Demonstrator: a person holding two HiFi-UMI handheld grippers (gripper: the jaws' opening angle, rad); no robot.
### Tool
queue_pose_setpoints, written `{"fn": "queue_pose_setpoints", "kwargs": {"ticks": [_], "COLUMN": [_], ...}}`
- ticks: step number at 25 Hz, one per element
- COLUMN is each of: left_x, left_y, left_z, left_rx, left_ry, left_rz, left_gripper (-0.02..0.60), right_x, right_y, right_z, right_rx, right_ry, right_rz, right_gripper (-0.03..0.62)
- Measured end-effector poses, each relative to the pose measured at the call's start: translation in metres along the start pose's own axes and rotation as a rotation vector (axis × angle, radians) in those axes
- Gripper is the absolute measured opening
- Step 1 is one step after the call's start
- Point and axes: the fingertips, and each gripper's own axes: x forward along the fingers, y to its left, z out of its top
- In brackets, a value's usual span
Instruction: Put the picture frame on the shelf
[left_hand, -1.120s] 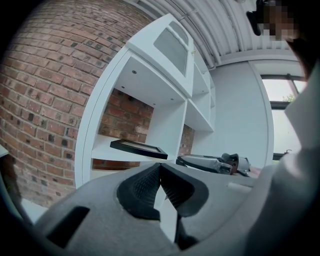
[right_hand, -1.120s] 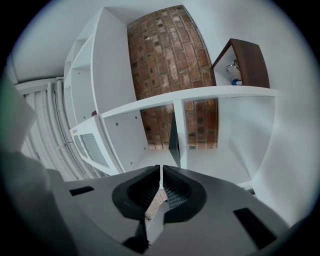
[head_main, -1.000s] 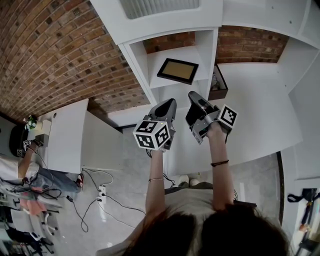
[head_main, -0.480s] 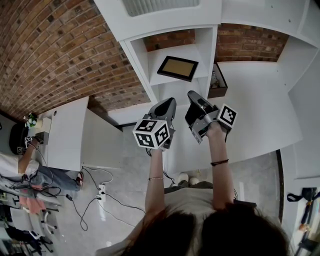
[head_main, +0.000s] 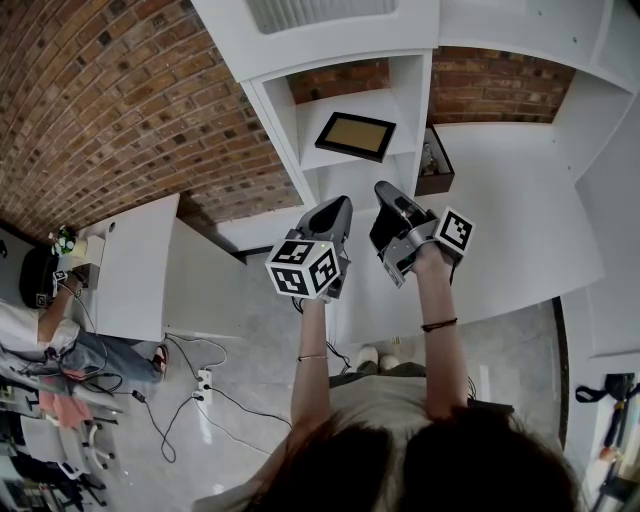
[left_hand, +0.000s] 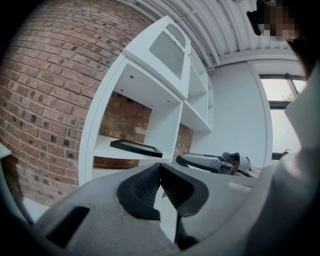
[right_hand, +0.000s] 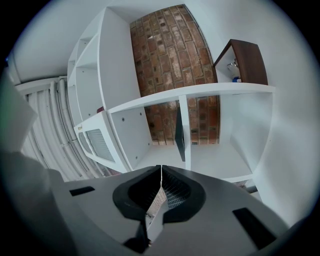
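Picture frame (head_main: 355, 137) is lying flat on the shelf (head_main: 318, 162). Left gripper (head_main: 340, 204) and right gripper (head_main: 384, 190) hang just in front of that shelf, both pinched closed on nothing.

White low cabinet (head_main: 135, 270) stands against red brick wall (head_main: 110, 100); wall runs behind it and on past it to the right. On cabinet top, far-left end: small green item (head_main: 64, 241), too small to tell what. Grey floor (head_main: 255, 330) in front of cabinet. White power strip (head_main: 205, 383) lies near its foot, dark cables (head_main: 150, 420) trailing from it. Seated person (head_main: 45, 345) just beside cabinet's left end. Dark brown open box (head_main: 440, 165) well apart from cabinet, off to the right.
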Motion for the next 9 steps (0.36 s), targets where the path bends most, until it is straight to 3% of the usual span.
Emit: {"fn": "queue_pose_setpoints", "kwargs": {"ticks": [9], "left_x": [-0.0063], "left_y": [-0.0012], "left_z": [0.0020], "left_rx": [0.001], "left_ry": [-0.005], "left_rz": [0.003], "left_gripper": [0.011], "right_x": [-0.0013], "right_y": [0.0046], "right_z": [-0.0043], "right_rx": [-0.004], "right_ry": [0.002], "right_rz": [0.007], "right_gripper": [0.014]}}
